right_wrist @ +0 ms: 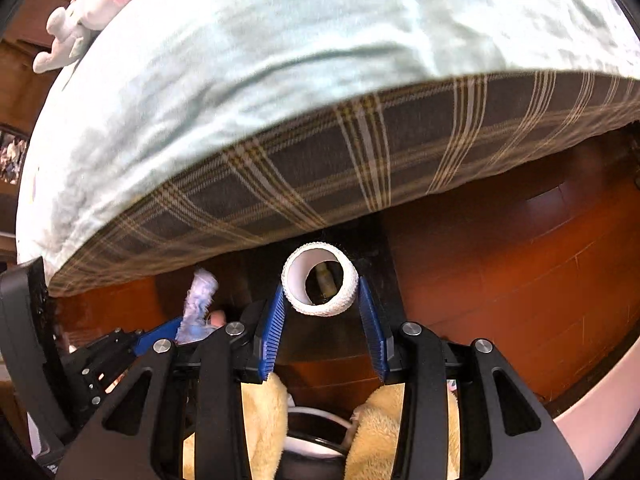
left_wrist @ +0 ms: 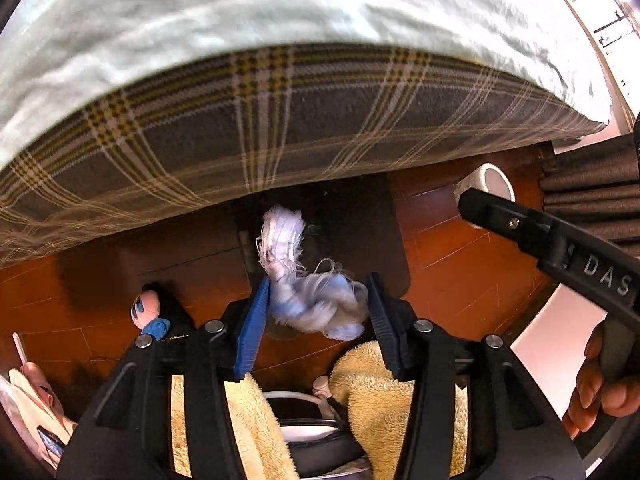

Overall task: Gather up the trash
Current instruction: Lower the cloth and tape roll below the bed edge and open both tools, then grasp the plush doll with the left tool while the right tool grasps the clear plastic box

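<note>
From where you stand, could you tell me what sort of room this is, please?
Most likely a bedroom: a bed with a pale green rumpled blanket over a grey plaid mattress side, a white stuffed toy on top, and reddish-brown wooden floorboards beside it.

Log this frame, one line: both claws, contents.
left claw: blue-white wad between pads, grip unclear | right claw: shut on white roll | backdrop: plaid bed edge, wood floor

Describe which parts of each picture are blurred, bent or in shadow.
Left wrist view: the plaid mattress side is motion-smeared and bowed by the fisheye; the crumpled white-and-blue wrapper stays fairly sharp; the floor under the bed lies dark. Right wrist view: the pale green sheet is blurred; the white textured ring is clear, shadow behind it.
</note>
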